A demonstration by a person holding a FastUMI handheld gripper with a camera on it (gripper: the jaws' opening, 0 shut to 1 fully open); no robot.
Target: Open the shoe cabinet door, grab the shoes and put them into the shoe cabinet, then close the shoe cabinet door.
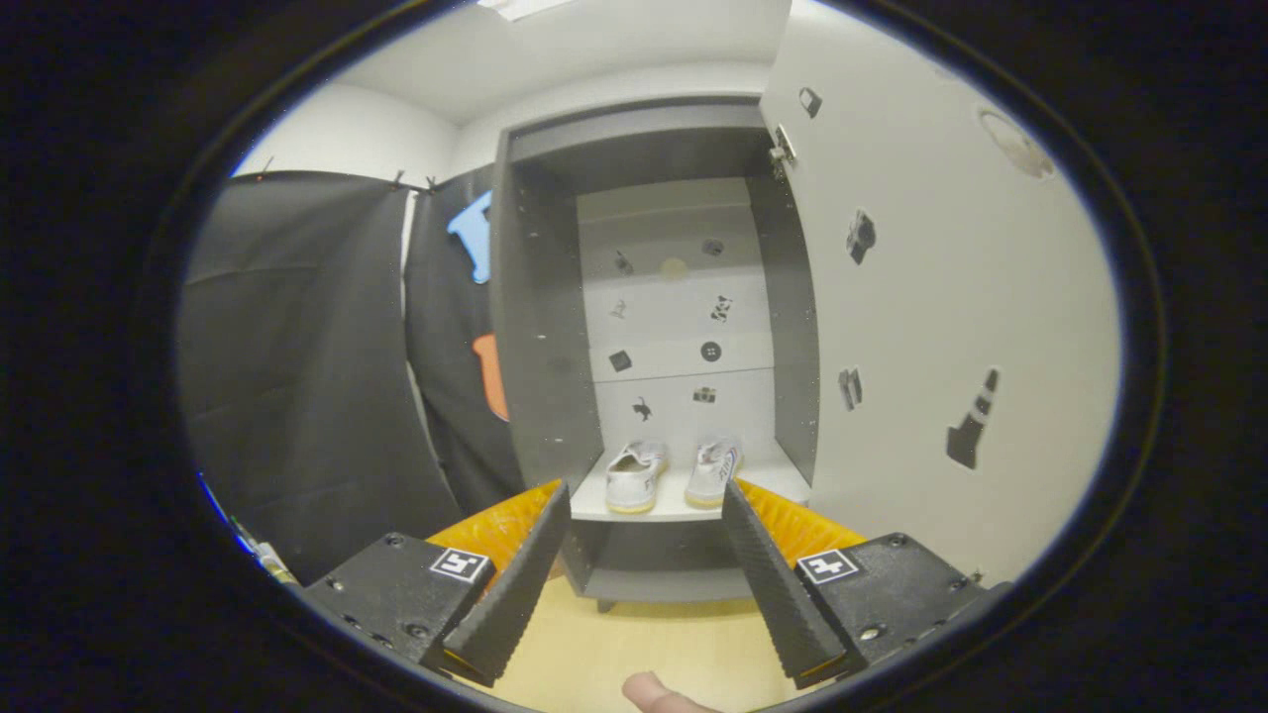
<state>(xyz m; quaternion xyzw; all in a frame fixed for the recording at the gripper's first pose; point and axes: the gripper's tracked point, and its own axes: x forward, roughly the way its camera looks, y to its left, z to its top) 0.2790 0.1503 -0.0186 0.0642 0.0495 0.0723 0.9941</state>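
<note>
The grey shoe cabinet [540, 327] stands ahead with its white door [921, 297] swung wide open to the right. Two white shoes, one [635, 475] on the left and one [713, 470] on the right, sit side by side on the cabinet's pale bottom shelf [674, 507], heels toward me. My gripper [644, 500] is open, its fingers spread wide with nothing between them, a short way back from the shelf's front edge. The shoes lie just beyond the fingertips.
The cabinet's white back panel [679, 307] and the door carry small dark stickers. Black cloth [297, 376] hangs to the left of the cabinet. Pale wooden floor [654, 644] runs below the cabinet, and a fingertip [659, 693] of a person's hand shows under the fingers.
</note>
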